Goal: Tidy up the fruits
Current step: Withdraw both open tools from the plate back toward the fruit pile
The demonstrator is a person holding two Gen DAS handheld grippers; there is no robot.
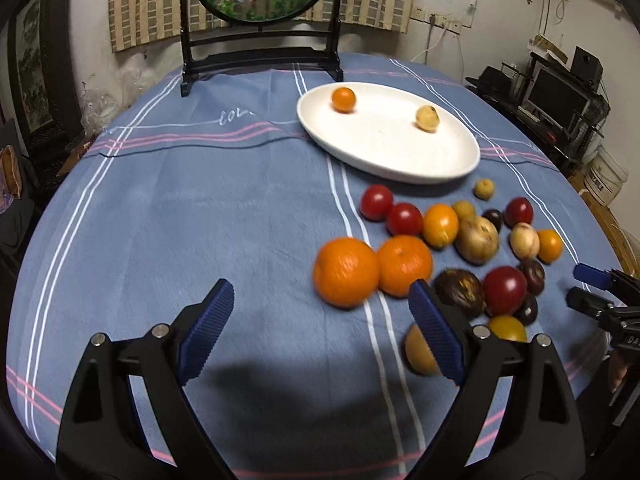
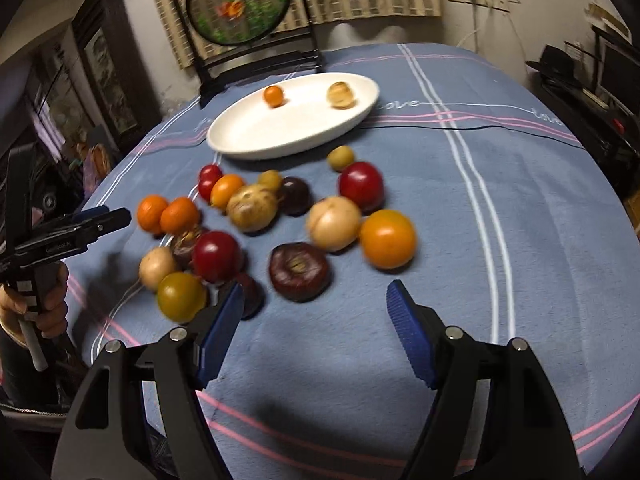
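A white oval plate (image 1: 400, 160) (image 2: 256, 136) holds a small orange fruit (image 1: 343, 99) (image 2: 273, 96) and a tan fruit (image 1: 427, 119) (image 2: 340, 95). A pile of several fruits lies on the blue cloth in front of it: two large oranges (image 1: 346, 272) (image 2: 153, 212), red tomatoes (image 1: 376, 202) (image 2: 361, 186), dark purple fruits (image 2: 299, 271), tan and yellow ones. My left gripper (image 1: 320, 312) is open and empty, just before the large oranges. My right gripper (image 2: 316, 312) is open and empty, just before a dark purple fruit.
A round painted screen on a black stand (image 1: 262, 24) (image 2: 240, 16) stands at the table's far edge behind the plate. The blue striped tablecloth (image 1: 200, 220) covers the round table. Shelves with electronics (image 1: 560, 100) are to the right.
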